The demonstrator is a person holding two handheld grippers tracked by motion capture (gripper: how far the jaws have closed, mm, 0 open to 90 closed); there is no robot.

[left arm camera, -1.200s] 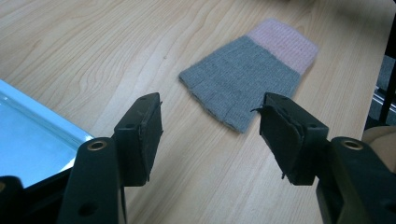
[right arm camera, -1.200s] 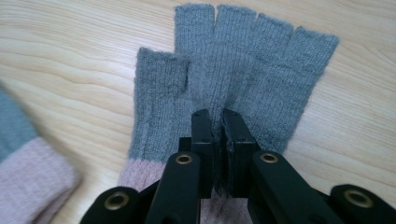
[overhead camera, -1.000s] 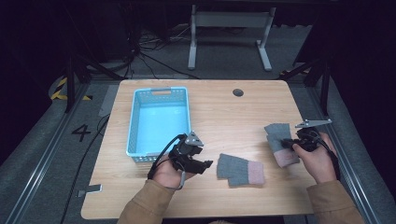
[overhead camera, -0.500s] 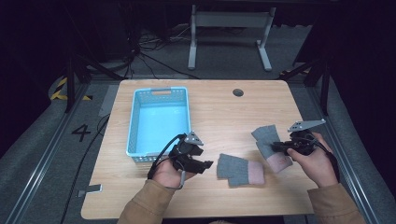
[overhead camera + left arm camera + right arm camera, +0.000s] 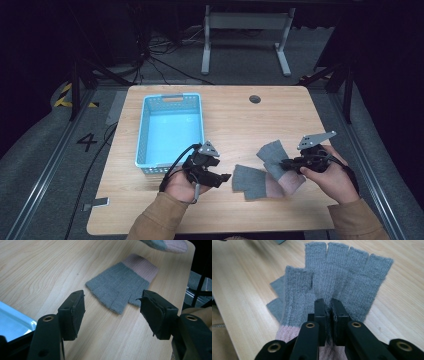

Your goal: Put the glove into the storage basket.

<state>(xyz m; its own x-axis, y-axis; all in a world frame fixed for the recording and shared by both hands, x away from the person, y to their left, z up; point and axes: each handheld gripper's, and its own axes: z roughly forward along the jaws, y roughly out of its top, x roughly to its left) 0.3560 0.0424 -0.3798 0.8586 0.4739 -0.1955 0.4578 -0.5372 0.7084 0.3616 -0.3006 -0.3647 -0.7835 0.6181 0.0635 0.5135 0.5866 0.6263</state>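
High view first: the wooden surface (image 5: 300, 107) carries a blue basket (image 5: 170, 130) in the upper left, and that hasn't budged. What changed is the gloves. The right hand-held gripper (image 5: 285, 163), clamped on a grey glove (image 5: 272, 156) with a pink cuff, has carried it from the right edge in toward the centre, so it now overlaps the other glove (image 5: 250, 181) lying flat at lower centre. The left hand-held gripper (image 5: 225, 177) sits just left of that one, and its jaws have just been opening, with nothing between them. Looks like pairing them up.
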